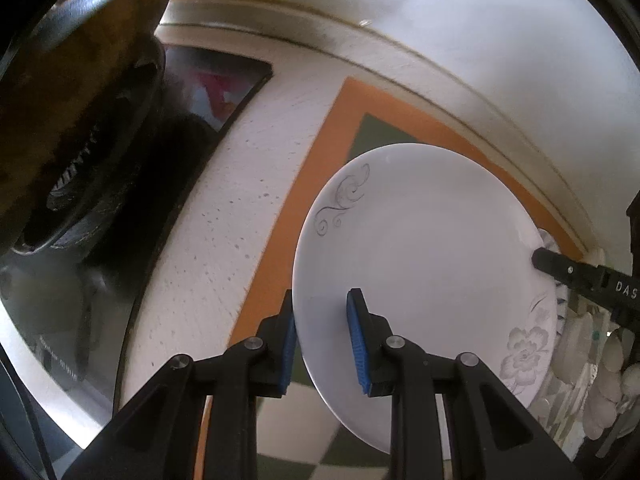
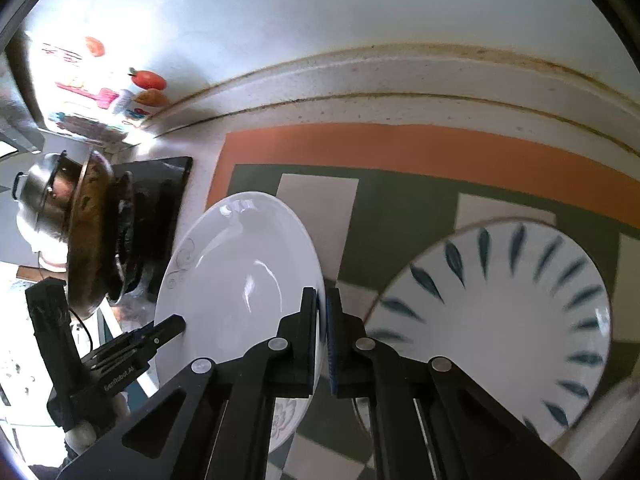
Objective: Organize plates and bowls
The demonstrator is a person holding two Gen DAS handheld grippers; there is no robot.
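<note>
So we've got the right gripper [image 2: 323,336] pinched on the white floral plate's [image 2: 240,280] rim, the left gripper [image 1: 322,344] straddling the opposite edge, not quite clamped. Plate's lifted over the checked mat [image 2: 400,200]; leaf-pattern bowl [image 2: 500,320] waits alongside, so we're probably early on.

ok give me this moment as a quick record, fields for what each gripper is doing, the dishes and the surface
left gripper: jaws straddle the white plate's rim, with a visible gap at the inner pad
right gripper: shut on the opposite rim of the same plate
white plate: grey floral print, held tilted between both grippers
bowl: white with blue leaf marks, right of the plate
surface: checked mat with orange border
background: dark wok on a stove
</note>
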